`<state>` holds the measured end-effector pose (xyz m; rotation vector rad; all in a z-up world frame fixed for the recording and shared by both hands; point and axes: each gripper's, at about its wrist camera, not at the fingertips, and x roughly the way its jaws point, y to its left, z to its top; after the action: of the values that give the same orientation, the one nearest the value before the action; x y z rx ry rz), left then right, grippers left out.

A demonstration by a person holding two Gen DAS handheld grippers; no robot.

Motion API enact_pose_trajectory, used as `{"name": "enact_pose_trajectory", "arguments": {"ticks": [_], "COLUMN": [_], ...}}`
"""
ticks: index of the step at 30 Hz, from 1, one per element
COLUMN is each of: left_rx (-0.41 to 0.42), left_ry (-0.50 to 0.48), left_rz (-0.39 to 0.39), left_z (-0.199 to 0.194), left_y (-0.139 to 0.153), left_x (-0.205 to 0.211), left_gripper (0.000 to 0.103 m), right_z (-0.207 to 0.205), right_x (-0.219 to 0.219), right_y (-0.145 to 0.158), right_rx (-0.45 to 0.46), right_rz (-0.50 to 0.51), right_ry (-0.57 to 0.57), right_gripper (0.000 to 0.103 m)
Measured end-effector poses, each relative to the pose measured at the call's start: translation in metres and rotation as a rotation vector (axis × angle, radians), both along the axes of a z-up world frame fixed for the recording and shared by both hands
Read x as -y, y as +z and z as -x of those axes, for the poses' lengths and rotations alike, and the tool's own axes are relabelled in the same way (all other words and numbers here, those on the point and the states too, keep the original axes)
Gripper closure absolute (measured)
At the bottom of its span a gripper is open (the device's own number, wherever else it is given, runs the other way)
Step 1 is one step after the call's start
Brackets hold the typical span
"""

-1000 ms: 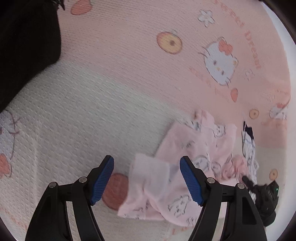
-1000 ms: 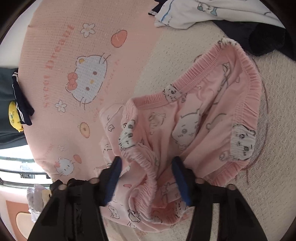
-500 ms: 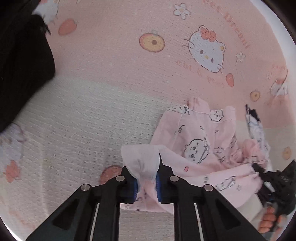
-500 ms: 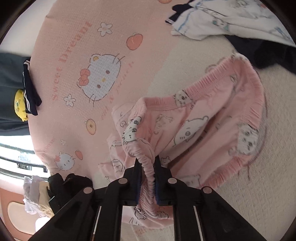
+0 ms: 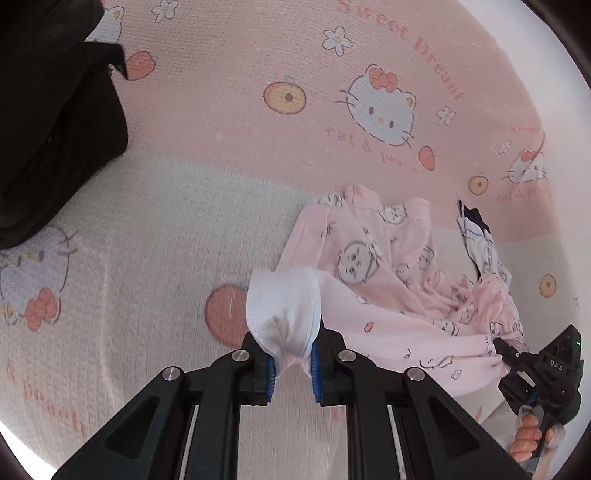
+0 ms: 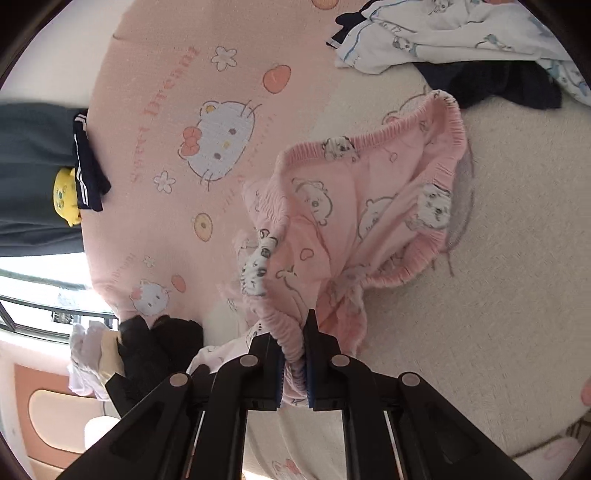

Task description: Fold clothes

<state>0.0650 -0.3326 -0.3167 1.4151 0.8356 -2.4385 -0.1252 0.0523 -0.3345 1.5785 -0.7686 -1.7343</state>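
A pair of pink trousers (image 5: pixel 373 273) printed with small bears hangs crumpled between my two grippers above a cartoon-cat bedspread (image 5: pixel 229 122). My left gripper (image 5: pixel 291 363) is shut on the pale cuff of one leg (image 5: pixel 284 306). In the right wrist view my right gripper (image 6: pixel 294 363) is shut on the gathered elastic waistband (image 6: pixel 373 144) of the same pink trousers (image 6: pixel 343 221). The rest of the waistband loops open above it. My right gripper (image 5: pixel 509 356) also shows at the lower right of the left wrist view, held by a hand (image 5: pixel 532 435).
A black garment (image 5: pixel 48 122) lies at the upper left of the left wrist view. A white printed garment (image 6: pixel 454 33) and a dark one (image 6: pixel 506 85) lie at the far end of the bedspread (image 6: pixel 498 295). A dark garment with a yellow figure (image 6: pixel 66 195) sits beyond the bed edge.
Both grippers have closed, the left on the trouser cuff and the right on the waistband. Both have risen and lifted the pink trousers off the bedspread.
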Motion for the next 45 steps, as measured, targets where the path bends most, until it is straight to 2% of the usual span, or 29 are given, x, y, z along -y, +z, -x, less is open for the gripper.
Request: {"name": "enact_pose_trajectory", "arguments": {"ticks": [6, 14, 17, 22, 25, 26, 27, 28, 29, 30, 32, 35, 37, 41, 45], "left_rx": [-0.022, -0.007, 0.014, 0.032, 0.028, 0.025, 0.019, 0.004, -0.005, -0.003, -0.018, -0.037, -0.015, 0.016, 0.032], "left_ry": [-0.026, -0.057, -0.077, -0.113, -0.075, -0.059, -0.041, -0.017, 0.01, 0.041, 0.074, 0.095, 0.1, 0.096, 0.084], "left_rz": [-0.042, -0.039, 0.018, 0.109, 0.055, 0.031, 0.004, -0.031, -0.062, -0.081, -0.091, -0.123, -0.152, -0.141, -0.141], "left_z": [-0.027, -0.055, -0.062, -0.07, -0.074, -0.076, -0.078, -0.079, -0.081, -0.081, -0.083, -0.087, -0.087, -0.086, -0.081], "left_y": [0.003, -0.007, -0.013, -0.026, -0.031, -0.033, -0.033, -0.031, -0.028, -0.024, -0.019, -0.013, -0.015, -0.024, -0.03], "left_x": [-0.006, -0.026, -0.037, -0.058, -0.055, -0.053, -0.05, -0.045, -0.041, -0.036, -0.029, -0.019, -0.015, -0.011, -0.012], "left_gripper": [0.091, 0.091, 0.091, 0.091, 0.091, 0.09, 0.09, 0.088, 0.082, 0.076, 0.038, 0.036, 0.036, 0.035, 0.035], "right_z": [-0.017, -0.038, -0.044, -0.051, -0.053, -0.054, -0.055, -0.057, -0.058, -0.06, -0.067, -0.067, -0.068, -0.07, -0.077], "right_x": [-0.018, -0.033, -0.035, -0.033, -0.032, -0.032, -0.033, -0.034, -0.036, -0.038, -0.042, -0.044, -0.052, -0.073, -0.081], "right_y": [-0.003, -0.014, -0.016, -0.015, -0.011, -0.009, -0.006, -0.001, 0.004, 0.01, 0.021, 0.027, 0.024, 0.01, 0.01], "right_rx": [0.018, 0.006, -0.022, -0.092, -0.134, -0.148, -0.169, -0.197, -0.225, -0.249, -0.291, -0.299, -0.275, -0.229, -0.311], "right_rz": [-0.037, -0.186, -0.253, -0.303, -0.309, -0.306, -0.304, -0.302, -0.3, -0.298, -0.292, -0.314, -0.328, -0.32, -0.401], "right_ry": [0.021, 0.072, 0.106, 0.174, 0.193, 0.198, 0.195, 0.188, 0.18, 0.172, 0.166, 0.144, 0.107, 0.042, 0.077], "right_gripper": [0.096, 0.095, 0.095, 0.094, 0.094, 0.091, 0.082, 0.075, 0.054, 0.042, 0.042, 0.041, 0.041, 0.041, 0.041]}}
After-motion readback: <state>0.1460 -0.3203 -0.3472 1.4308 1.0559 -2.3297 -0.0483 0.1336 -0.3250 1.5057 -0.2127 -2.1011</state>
